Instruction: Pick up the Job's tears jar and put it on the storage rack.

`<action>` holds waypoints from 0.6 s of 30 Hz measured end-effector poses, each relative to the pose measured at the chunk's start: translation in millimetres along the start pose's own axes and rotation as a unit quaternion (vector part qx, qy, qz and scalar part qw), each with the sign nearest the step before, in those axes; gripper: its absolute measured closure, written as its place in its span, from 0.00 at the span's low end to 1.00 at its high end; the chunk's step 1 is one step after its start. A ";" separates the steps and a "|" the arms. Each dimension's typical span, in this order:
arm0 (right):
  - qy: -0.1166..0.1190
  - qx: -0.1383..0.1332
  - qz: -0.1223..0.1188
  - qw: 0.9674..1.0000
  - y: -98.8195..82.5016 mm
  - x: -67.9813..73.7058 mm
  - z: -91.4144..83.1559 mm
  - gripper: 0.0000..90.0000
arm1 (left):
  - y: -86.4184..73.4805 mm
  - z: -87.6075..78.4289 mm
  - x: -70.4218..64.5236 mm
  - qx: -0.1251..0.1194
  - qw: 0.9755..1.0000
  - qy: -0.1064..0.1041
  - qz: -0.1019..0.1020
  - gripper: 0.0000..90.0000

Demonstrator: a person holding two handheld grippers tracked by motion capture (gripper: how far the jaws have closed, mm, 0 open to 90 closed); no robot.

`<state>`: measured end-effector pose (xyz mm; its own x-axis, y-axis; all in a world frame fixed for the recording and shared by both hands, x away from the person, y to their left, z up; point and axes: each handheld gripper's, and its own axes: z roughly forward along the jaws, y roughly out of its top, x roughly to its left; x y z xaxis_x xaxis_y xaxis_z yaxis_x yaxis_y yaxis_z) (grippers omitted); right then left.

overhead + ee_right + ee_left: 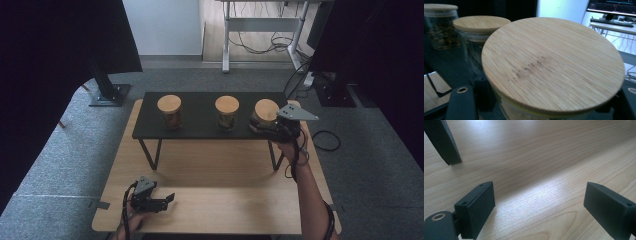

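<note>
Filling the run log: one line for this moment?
right gripper: shut on right jar, tilted | left gripper: open, over table | other two jars: upright on black shelf

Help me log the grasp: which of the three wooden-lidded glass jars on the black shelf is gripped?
The rightmost wooden-lidded glass jar in the high view, tilted between the right gripper jaws. The middle jar and left jar stand upright, untouched.

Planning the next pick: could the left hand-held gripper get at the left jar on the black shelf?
Probably yes: the left hand-held gripper is open and empty, and bare table lies between it and the left jar.
</note>
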<state>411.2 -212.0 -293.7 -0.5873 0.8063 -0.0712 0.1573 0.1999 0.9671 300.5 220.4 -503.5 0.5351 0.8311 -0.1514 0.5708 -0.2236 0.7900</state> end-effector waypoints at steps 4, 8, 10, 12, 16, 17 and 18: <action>-0.009 0.007 -0.003 1.000 -1.4 -0.3 3.3 0.27 | 0.0 0.0 0.1 0.000 1.000 0.000 -0.001 0.10; -0.020 0.015 -0.007 1.000 -2.6 0.7 6.9 0.27 | -0.1 0.1 -0.1 -0.001 1.000 0.001 -0.001 0.10; -0.020 0.019 -0.009 1.000 -3.3 0.6 8.6 0.27 | -0.1 0.0 0.0 0.000 1.000 0.000 -0.001 0.10; -0.021 0.019 -0.008 1.000 -3.4 0.9 9.8 0.27 | -0.1 -0.1 0.2 -0.001 1.000 0.000 -0.001 0.10; -0.023 0.019 -0.011 0.999 -3.5 1.8 12.3 0.27 | -0.1 -0.2 0.1 0.000 1.000 0.000 -0.001 0.10; -0.026 0.019 -0.012 0.999 -3.9 1.6 13.2 0.26 | -0.1 -0.3 0.1 -0.001 1.000 0.000 0.000 0.10; -0.031 0.020 -0.010 0.999 -4.3 1.3 14.1 0.24 | -0.1 -0.3 0.1 -0.001 1.000 0.000 -0.001 0.10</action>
<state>420.9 -204.0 -301.3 -0.5399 0.8349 -0.1068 0.1787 0.2377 0.9547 300.3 220.7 -503.4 0.5340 0.8317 -0.1520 0.5706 -0.2218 0.7907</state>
